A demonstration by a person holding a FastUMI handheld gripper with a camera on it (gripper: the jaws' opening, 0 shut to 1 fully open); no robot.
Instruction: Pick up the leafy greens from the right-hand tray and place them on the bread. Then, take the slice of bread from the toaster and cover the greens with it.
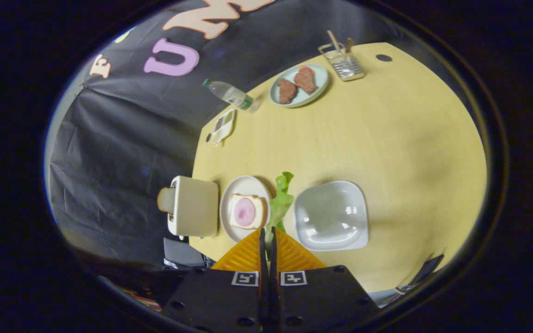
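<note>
Fingers (268, 240) pinching lettuce (280, 201) beside the empty tray (331, 215), needing carrying onto the bread (246, 211).

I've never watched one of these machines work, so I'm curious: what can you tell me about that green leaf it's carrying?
The leafy greens are one pale to bright green piece with a frilly, ruffled edge, looking like lettuce. The claw is shut on its lower end, both fingers pressed close together on it, so the leaf sticks out ahead of them. It hangs above the yellow table, seen between the round plate holding bread with a pink slice and the square white tray. Whether it touches anything but the fingers cannot be told.
</note>
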